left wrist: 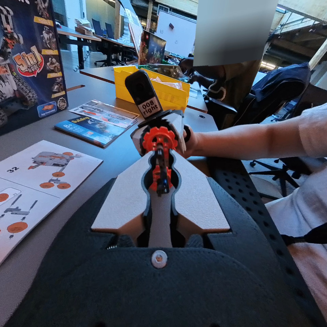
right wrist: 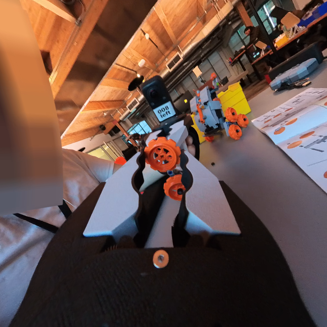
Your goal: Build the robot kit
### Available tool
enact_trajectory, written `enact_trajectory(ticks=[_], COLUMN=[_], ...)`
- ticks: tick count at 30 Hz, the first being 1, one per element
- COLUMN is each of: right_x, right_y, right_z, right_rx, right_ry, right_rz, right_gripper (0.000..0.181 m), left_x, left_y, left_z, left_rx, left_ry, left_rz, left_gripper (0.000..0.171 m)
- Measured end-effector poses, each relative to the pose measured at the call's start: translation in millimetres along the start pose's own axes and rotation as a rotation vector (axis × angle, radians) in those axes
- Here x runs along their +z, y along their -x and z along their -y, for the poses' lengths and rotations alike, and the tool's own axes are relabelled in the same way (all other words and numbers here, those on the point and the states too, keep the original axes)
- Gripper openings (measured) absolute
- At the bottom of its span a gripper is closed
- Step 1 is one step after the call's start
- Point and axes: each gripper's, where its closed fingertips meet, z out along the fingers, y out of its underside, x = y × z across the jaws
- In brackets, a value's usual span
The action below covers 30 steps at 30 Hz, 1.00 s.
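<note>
Above grey desk [left wrist: 109, 159], both hand-held grippers pinch one orange-wheeled axle [left wrist: 160, 169].

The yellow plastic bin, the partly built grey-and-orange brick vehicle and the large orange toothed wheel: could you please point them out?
yellow plastic bin [left wrist: 123, 85], left wrist view, front wall.
grey-and-orange brick vehicle [right wrist: 208, 109], right wrist view, grey body.
large orange toothed wheel [right wrist: 161, 154], right wrist view, hub.

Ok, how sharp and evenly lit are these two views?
Left wrist view: orange wheel assembly sharp, instruction booklet softened at the fisheye edge, cool light. Right wrist view: tilted, warm ceiling cast, orange wheel crisp, brick vehicle slightly soft.
</note>
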Motion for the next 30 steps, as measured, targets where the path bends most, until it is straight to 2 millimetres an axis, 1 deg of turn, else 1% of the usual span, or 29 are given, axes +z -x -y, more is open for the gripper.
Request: enact_trajectory(ticks=[2, 4, 6, 9, 11, 15, 20, 23, 26, 30], right_x=[-4.8, -8.2, -6.2, -1.6, -1.7, -1.7, -2.9, -1.9, -2.1, 0.0], right_y=[0.8, 2.7, 3.7, 3.7, 3.4, 3.7, 1.7, 1.3, -0.6, -6.1], right_z=[8.1, 10.8, 7.6, 2.1, 2.0, 1.6, 4.1, 3.1, 4.4, 5.7], right_rx=[0.023, 0.025, 0.015, 0.008, 0.011, 0.009, 0.008, 0.004, 0.001, -0.07], right_ry=[-0.051, -0.068, -0.049, -0.014, -0.014, -0.011, -0.025, -0.018, -0.025, -0.017], right_rz=[0.019, 0.03, 0.031, 0.034, 0.034, 0.035, 0.022, 0.017, 0.007, -0.063], right_gripper=[0.039, 0.039, 0.039, 0.039, 0.039, 0.039, 0.039, 0.039, 0.039, 0.04], left_x=[-5.8, -10.1, -10.3, -7.9, -7.6, -8.4, -8.1, -4.6, -4.6, -6.6], left_y=[2.0, 4.8, 3.9, 3.7, 1.8, 0.0, -0.2, 3.2, 6.4, 10.5], left_z=[-0.3, 6.8, 9.3, 4.8, 5.1, 4.1, 4.1, 0.5, 1.6, 0.2], left_rx=[0.002, 0.009, -0.005, 0.019, 0.022, 0.035, 0.019, 0.033, 0.026, 0.055], left_ry=[0.001, -0.034, -0.046, -0.022, -0.022, -0.012, -0.012, 0.003, -0.006, 0.011], left_rz=[0.01, 0.027, 0.017, 0.025, 0.016, 0.005, 0.0, 0.029, 0.046, 0.078], left_gripper=[0.012, 0.011, 0.01, 0.009, 0.005, 0.004, 0.012, 0.011, 0.009, 0.01])
